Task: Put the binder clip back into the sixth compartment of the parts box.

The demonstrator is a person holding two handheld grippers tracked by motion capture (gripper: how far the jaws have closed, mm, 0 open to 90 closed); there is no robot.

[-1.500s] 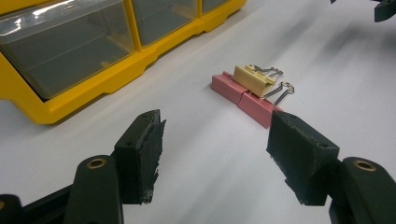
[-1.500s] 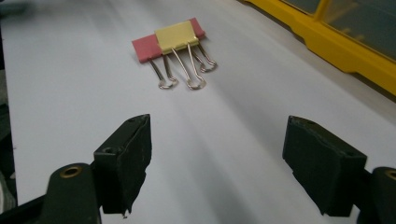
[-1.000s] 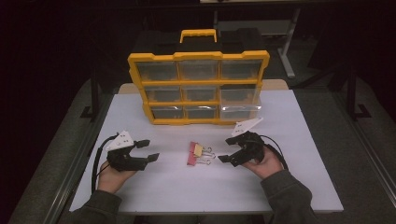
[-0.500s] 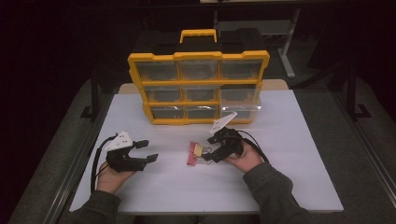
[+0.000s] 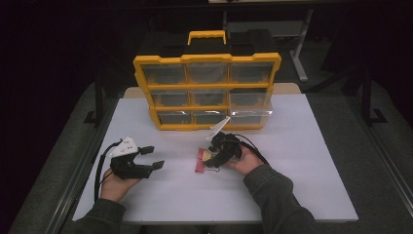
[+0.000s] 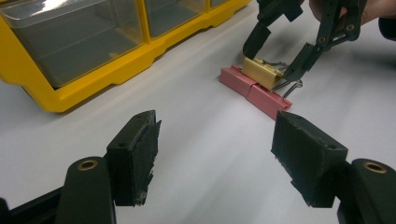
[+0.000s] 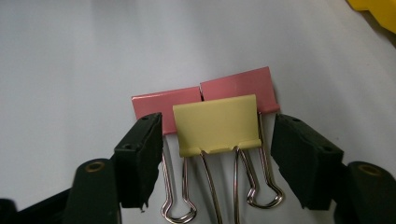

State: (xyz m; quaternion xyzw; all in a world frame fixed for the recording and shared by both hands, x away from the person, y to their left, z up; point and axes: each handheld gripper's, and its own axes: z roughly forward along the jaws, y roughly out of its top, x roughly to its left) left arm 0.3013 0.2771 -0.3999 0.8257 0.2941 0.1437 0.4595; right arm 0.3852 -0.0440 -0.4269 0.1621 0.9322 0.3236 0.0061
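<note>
Yellow binder clip (image 7: 217, 123), light, stiff and slick, sits between the spread, closing right tongs (image 7: 219, 158), best pinched across its body; left tongs (image 6: 224, 158) gape empty.

A yellow binder clip (image 7: 216, 124) lies on two pink binder clips (image 7: 201, 103), beside black claws.

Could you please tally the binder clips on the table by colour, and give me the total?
Pink binder clips: 2, lying side by side
Yellow binder clip: 1, resting on top of the pink pair
Total: 3 binder clips
</note>
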